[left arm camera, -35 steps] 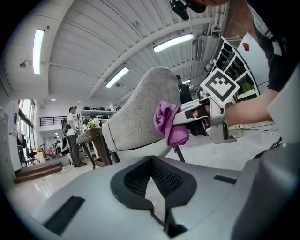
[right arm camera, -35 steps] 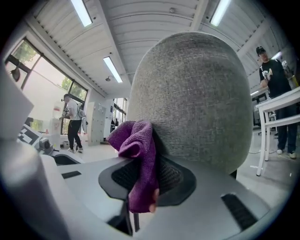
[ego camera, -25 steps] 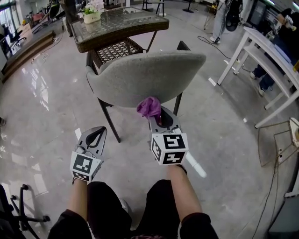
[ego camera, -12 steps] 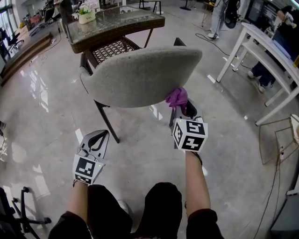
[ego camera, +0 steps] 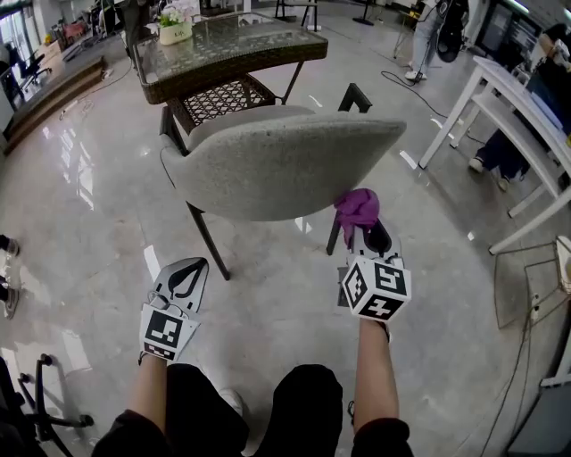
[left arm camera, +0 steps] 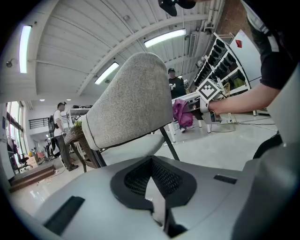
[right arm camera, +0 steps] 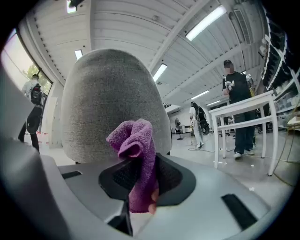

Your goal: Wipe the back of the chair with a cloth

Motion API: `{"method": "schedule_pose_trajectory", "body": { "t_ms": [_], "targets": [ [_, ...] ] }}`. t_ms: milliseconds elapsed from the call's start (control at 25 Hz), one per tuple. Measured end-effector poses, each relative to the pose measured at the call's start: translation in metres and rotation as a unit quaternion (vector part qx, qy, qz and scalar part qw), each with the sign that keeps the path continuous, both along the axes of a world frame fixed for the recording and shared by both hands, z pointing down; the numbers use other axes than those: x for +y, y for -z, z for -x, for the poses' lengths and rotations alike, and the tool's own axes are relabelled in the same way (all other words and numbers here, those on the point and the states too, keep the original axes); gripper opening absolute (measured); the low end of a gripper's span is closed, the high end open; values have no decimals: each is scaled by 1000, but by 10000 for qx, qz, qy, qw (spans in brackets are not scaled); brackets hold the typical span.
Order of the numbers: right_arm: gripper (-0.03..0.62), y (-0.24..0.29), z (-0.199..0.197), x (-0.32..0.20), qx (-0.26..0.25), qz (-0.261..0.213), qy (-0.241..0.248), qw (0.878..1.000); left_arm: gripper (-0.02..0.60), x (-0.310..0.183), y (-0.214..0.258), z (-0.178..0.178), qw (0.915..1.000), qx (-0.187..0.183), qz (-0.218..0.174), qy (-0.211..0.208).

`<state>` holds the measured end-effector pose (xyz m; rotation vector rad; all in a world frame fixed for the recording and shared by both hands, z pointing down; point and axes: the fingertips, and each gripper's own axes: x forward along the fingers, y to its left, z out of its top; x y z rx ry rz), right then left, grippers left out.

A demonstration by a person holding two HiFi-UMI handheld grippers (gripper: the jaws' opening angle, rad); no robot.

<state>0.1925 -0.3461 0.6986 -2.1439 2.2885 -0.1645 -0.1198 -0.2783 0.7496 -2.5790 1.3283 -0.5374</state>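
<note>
A grey upholstered chair point(ego camera: 277, 161) on dark metal legs faces away from me, its curved back point(right arm camera: 112, 103) filling the right gripper view. My right gripper point(ego camera: 368, 234) is shut on a purple cloth point(ego camera: 357, 207), which sits at the lower right edge of the chair back. The cloth point(right arm camera: 136, 159) bunches up between the jaws close to the grey fabric. My left gripper point(ego camera: 183, 278) hangs low at the left, shut and empty, apart from the chair point(left arm camera: 129, 103). In the left gripper view the cloth point(left arm camera: 182, 113) shows beside the back's right edge.
A glass-topped wicker table point(ego camera: 219, 49) with a flower pot point(ego camera: 175, 27) stands beyond the chair. A white table point(ego camera: 508, 98) is at the right, with people near it. An office chair base point(ego camera: 40, 402) lies at bottom left. A wire frame point(ego camera: 535, 277) stands at the right.
My right gripper has carried the cloth from the middle of the chair back's lower edge rightwards to its right end. The left gripper has stayed put.
</note>
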Motion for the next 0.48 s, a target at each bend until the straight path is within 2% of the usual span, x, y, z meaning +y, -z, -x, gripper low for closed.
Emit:
{"method": "schedule_pose_trajectory", "body": {
  "t_ms": [280, 480],
  "targets": [
    [97, 11, 14, 16, 64, 40, -16, 10000, 9, -14, 18, -3, 9992, 53, 401, -52],
    [95, 33, 29, 28, -48, 222, 125, 9997, 9, -23, 56, -7, 9973, 409, 609, 40]
  ]
}}
